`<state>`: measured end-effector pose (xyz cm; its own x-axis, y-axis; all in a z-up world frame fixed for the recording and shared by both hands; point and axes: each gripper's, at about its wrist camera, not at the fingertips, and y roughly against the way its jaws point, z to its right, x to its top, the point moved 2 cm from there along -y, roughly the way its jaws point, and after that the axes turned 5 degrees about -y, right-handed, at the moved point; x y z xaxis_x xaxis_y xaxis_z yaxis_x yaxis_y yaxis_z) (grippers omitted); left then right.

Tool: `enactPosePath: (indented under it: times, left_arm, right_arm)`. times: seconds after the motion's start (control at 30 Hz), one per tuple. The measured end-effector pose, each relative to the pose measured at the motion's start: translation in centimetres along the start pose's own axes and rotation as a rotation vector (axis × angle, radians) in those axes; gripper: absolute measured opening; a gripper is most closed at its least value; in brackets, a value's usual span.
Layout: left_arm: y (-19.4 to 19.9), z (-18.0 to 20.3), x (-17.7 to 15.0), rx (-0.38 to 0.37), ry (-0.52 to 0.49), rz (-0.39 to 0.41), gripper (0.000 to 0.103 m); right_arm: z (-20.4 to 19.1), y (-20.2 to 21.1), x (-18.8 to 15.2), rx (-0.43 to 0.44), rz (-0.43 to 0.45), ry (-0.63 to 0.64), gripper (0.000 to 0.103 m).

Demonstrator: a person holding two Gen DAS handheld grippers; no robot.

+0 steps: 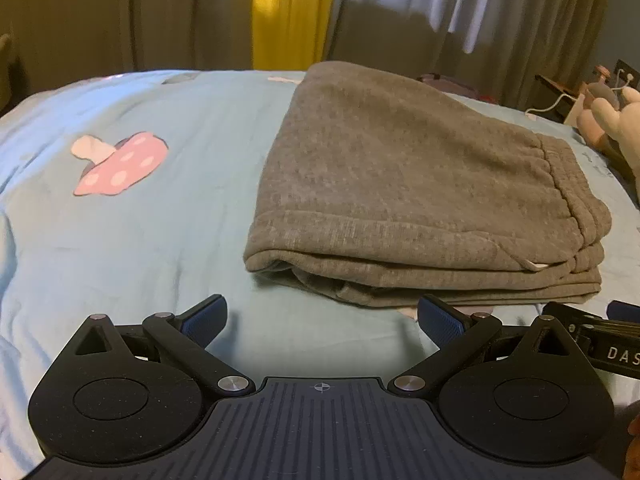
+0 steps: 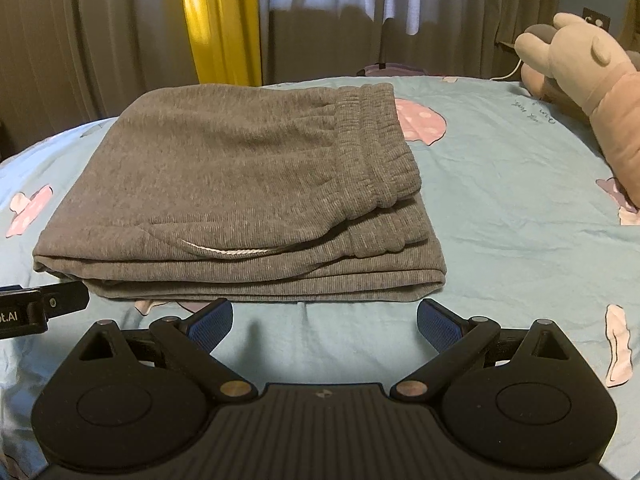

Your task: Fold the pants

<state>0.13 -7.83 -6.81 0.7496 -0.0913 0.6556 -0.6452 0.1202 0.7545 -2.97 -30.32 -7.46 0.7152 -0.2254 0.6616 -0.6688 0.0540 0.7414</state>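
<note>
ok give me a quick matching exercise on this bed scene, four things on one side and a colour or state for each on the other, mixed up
Things:
1. pants
2. bedsheet
3. curtain strip
4. right hand-held gripper

Colour or state:
A. bright yellow
B. open, holding nothing
C. grey, folded into a stack
D. light blue with pink mushrooms

Pairs: 1-C, 2-D, 3-A, 4-B

Two matching black claws with blue pads
The left claw (image 1: 322,318) and right claw (image 2: 324,318) each have black linkage arms, silver pivot screws, round black hubs, ribbed blue finger pads (image 1: 204,322) and a ribbed body bearing a crosshair mark.
</note>
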Motion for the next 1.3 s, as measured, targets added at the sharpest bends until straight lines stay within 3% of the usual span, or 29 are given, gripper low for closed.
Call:
enactPosePath:
  times: [1.3]
  left_arm:
    - [-0.37, -0.03, -0.27, 0.020, -0.022, -0.022, 0.103]
  right_arm:
    - [0.24, 0.29, -0.07, 0.017, 0.004, -0.010, 0.099]
